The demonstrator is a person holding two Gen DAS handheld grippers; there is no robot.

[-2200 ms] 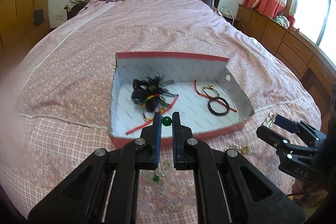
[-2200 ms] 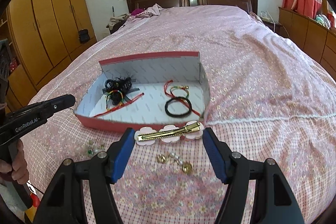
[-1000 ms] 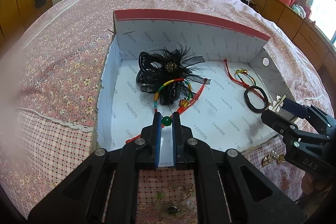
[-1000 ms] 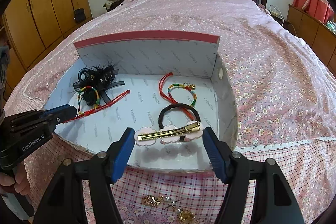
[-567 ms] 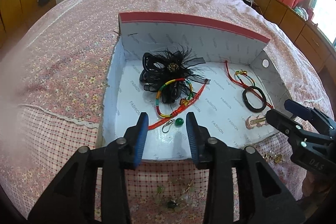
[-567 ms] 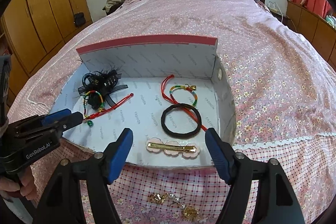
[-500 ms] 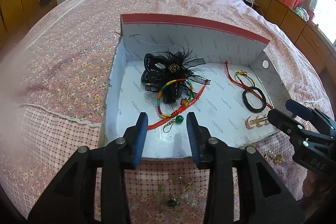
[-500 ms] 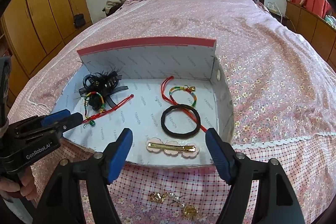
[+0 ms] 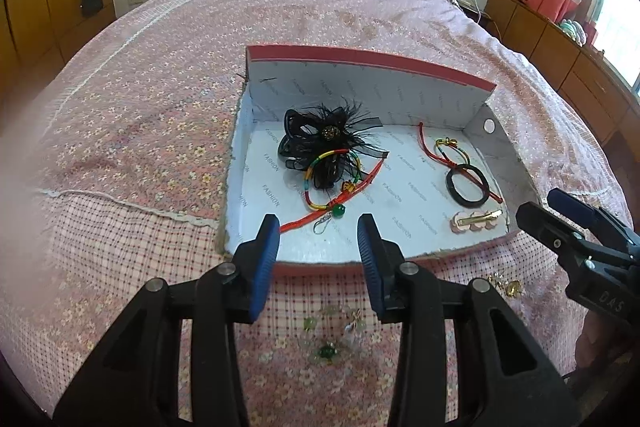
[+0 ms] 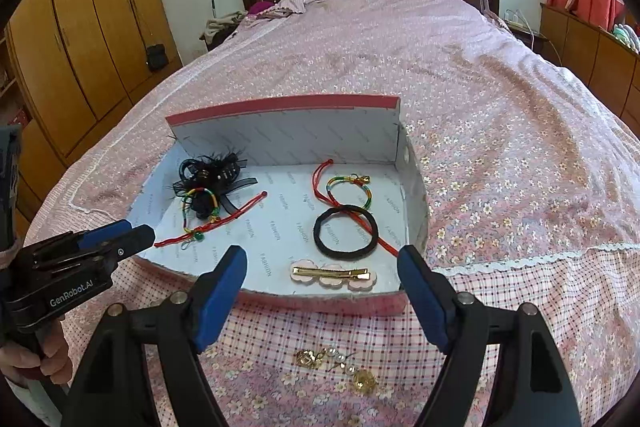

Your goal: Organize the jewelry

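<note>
Bed: box between empty claws, left apart, right opening.

Box lies on the bed. Inside, left: feather hair ornament with beaded bracelet against it. Right: cord bracelet, hair tie before it, hair clip by the front wall. Earrings on the bed before the box.
</note>
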